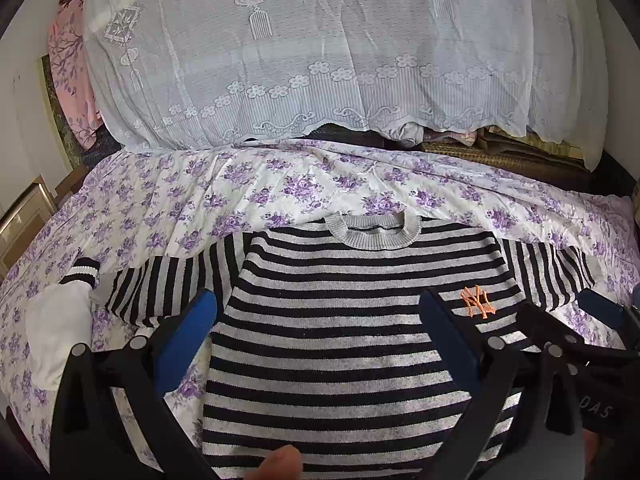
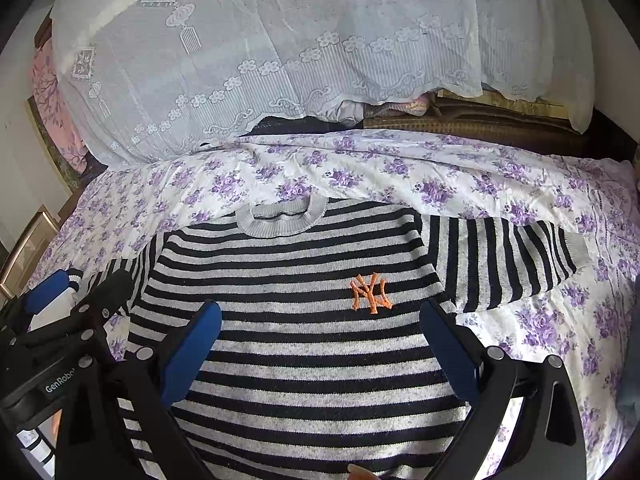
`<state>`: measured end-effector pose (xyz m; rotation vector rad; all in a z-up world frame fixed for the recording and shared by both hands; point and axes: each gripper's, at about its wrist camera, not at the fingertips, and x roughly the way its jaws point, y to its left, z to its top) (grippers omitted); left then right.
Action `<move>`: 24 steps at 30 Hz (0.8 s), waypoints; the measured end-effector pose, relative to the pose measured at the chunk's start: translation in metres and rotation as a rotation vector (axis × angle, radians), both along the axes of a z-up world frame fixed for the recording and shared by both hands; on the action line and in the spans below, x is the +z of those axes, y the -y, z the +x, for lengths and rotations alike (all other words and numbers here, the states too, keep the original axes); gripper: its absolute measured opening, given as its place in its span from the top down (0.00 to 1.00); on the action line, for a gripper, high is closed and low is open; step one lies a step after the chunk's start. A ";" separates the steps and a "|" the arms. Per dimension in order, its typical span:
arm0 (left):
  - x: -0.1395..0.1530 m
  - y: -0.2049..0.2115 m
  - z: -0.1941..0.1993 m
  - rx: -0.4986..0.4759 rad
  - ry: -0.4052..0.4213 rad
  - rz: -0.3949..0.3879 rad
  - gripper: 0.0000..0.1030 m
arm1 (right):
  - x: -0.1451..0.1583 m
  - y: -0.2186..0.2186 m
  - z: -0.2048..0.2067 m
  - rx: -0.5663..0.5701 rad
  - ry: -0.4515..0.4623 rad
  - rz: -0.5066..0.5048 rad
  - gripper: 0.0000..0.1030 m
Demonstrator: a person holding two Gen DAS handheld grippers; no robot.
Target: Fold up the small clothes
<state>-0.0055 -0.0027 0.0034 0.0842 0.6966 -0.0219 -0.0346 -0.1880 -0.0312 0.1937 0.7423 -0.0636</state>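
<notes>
A small black-and-grey striped sweater (image 1: 340, 320) with an orange NY logo (image 1: 478, 302) lies flat, front up, on the flowered bed sheet (image 1: 280, 184), collar away from me and both sleeves spread out. It also shows in the right wrist view (image 2: 304, 320), logo (image 2: 371, 293) and right sleeve (image 2: 504, 264) included. My left gripper (image 1: 320, 320) is open and empty over the sweater's body. My right gripper (image 2: 320, 328) is open and empty over the chest, beside the left one.
A white garment with a black-striped cuff (image 1: 60, 328) lies on the sheet left of the sweater. A big pile covered by white lace cloth (image 1: 320, 52) stands behind. Folded mats (image 1: 500, 148) lie at the back right. Picture frames (image 1: 24, 216) lean at the left.
</notes>
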 end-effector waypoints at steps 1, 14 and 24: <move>0.000 0.000 0.000 0.000 -0.001 -0.001 0.04 | 0.000 0.000 0.000 0.000 0.000 0.000 0.03; 0.000 -0.001 0.000 -0.002 -0.002 -0.004 0.04 | -0.002 -0.001 0.000 -0.002 0.003 -0.002 0.03; 0.000 -0.002 0.001 -0.002 -0.002 -0.006 0.04 | 0.000 0.001 0.000 -0.002 0.003 -0.001 0.03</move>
